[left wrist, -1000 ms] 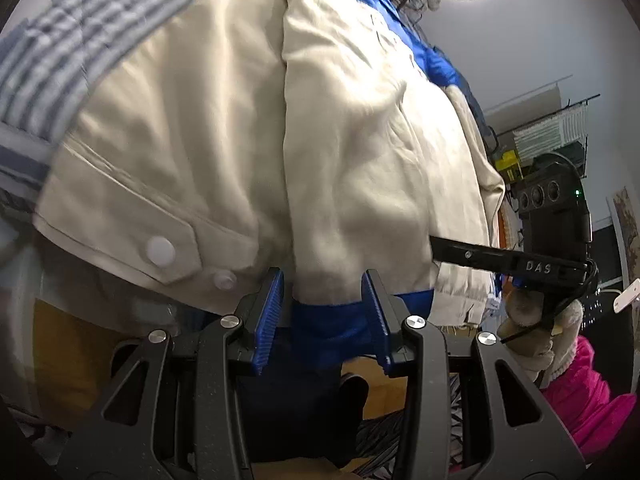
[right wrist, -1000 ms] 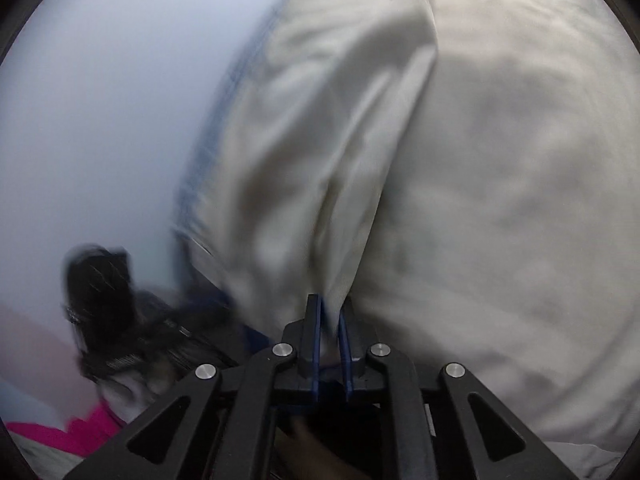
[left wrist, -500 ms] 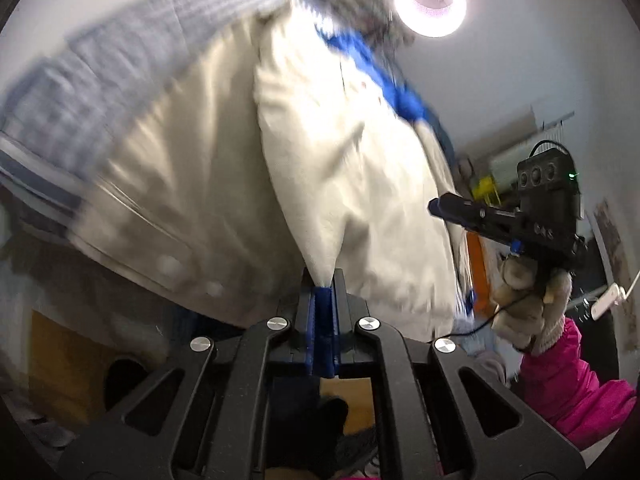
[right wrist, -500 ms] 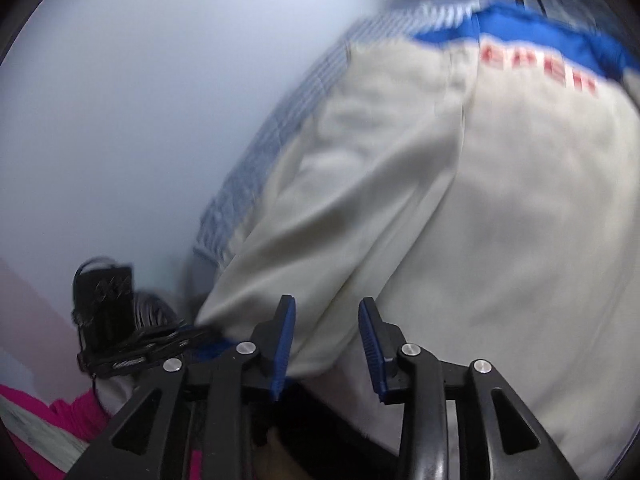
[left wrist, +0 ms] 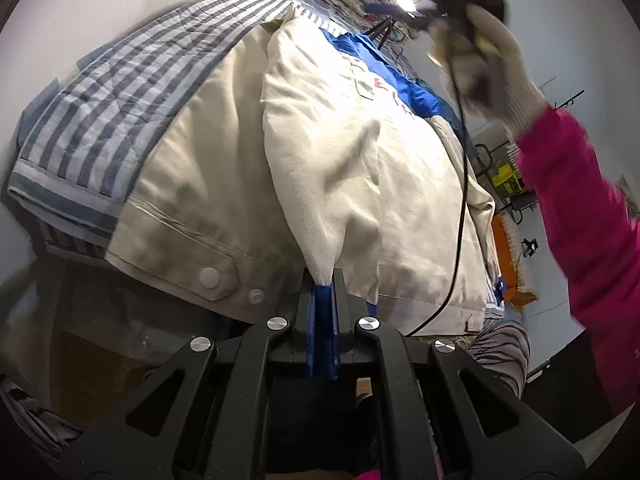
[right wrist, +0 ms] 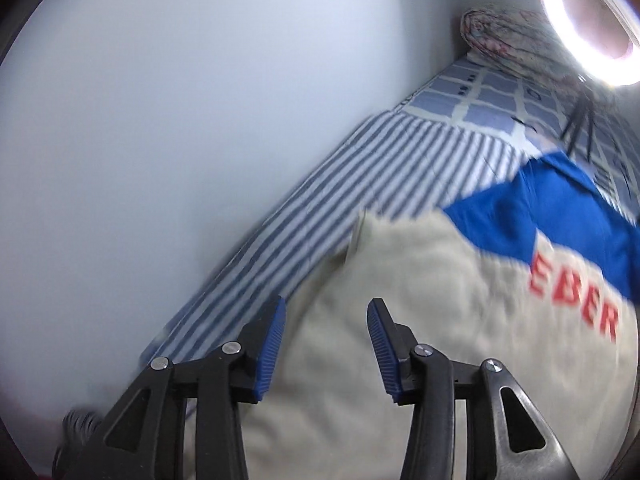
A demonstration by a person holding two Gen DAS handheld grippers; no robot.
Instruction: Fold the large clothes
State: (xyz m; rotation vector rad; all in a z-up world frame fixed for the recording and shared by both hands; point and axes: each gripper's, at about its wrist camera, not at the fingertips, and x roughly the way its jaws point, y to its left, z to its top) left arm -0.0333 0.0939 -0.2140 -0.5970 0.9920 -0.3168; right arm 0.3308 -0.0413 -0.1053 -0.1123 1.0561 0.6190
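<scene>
A: We note a cream jacket (left wrist: 224, 184) with blue yoke and red lettering, spread on striped bedding (left wrist: 120, 92).

B: We confirm the left gripper (left wrist: 323, 280) is clamped tight on a pinched cream fold. The right gripper (right wrist: 326, 320), jaws just widening, hangs over the jacket, gripping nothing.

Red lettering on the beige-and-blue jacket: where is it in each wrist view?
Left wrist: red lettering upper centre-right, small, just below the jacket's blue yoke.
Right wrist: red lettering right edge, mid-height, large, reading roughly "EBER".
Shared landmark: striped bedding beside the jacket.
</scene>
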